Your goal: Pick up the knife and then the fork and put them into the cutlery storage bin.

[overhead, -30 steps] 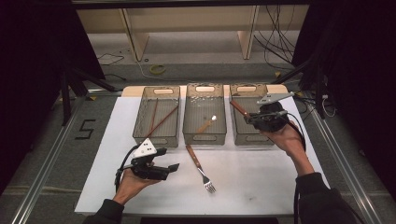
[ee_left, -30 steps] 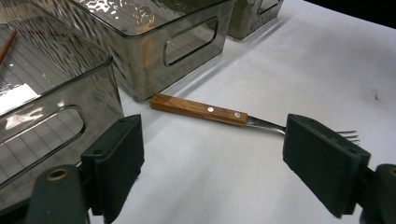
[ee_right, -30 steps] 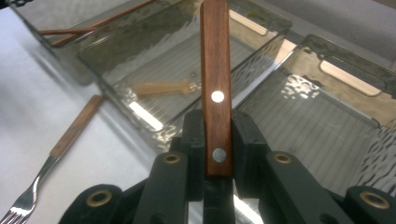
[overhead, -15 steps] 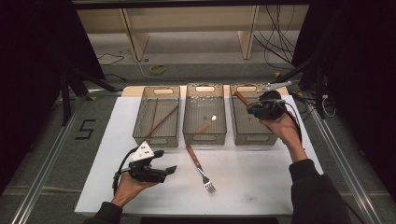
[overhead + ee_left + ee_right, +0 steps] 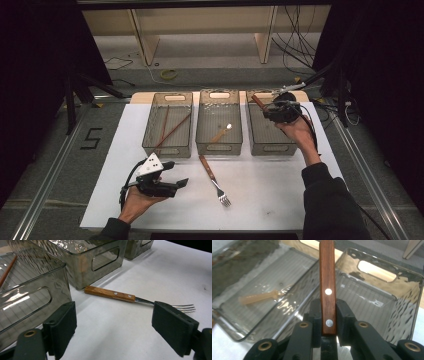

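My left gripper (image 5: 172, 184), jaws spread, empty, sits low on the white mat (image 5: 280, 190). Fork (image 5: 140, 299) lies at two o'clock of it, bare mat all round, handle end just short of the middle bin (image 5: 219, 122). Farther out, my right gripper (image 5: 328, 315) pinches a wooden-handled utensil (image 5: 327, 277) over the right bin (image 5: 267, 131), inside its rim.

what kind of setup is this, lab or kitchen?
Most likely a lab data-collection bench, not a kitchen: a white sheet covers the table, three clear bins stand in a row for sorting cutlery like the fork, loose cables run over the floor behind, and black curtains hang at the sides.
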Available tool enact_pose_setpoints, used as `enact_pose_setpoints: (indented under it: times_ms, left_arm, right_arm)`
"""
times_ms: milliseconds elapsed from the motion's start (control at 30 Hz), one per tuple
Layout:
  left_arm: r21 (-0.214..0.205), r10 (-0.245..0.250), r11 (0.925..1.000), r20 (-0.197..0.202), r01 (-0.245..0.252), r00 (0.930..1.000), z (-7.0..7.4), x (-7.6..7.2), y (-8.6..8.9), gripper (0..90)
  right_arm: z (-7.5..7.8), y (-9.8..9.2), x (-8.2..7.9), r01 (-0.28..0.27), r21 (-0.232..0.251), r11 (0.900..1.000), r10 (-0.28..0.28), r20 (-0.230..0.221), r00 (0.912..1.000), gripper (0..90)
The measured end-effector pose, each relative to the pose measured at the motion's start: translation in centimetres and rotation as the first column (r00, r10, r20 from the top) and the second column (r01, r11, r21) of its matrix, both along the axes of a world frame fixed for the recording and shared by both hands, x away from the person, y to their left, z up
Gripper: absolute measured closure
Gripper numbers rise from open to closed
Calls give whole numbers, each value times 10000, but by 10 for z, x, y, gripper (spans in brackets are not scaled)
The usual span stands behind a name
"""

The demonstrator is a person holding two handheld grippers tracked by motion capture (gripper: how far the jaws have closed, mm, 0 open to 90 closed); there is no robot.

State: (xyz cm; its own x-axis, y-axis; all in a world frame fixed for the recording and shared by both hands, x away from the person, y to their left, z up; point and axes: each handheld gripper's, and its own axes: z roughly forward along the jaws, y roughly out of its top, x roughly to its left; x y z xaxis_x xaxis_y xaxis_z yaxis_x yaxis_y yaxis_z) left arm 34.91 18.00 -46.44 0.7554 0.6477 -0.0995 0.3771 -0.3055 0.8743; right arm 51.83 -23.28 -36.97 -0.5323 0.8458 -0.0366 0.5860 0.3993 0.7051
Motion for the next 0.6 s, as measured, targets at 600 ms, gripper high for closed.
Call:
enact_pose_setpoints:
  times_ms: [600]
  left_arm:
    - [63,-48,10000,2,48,10000,-1,0,0,196]
  right_arm:
    - [-19,3,22,506,-156,9986,-514,-543,9972,776]
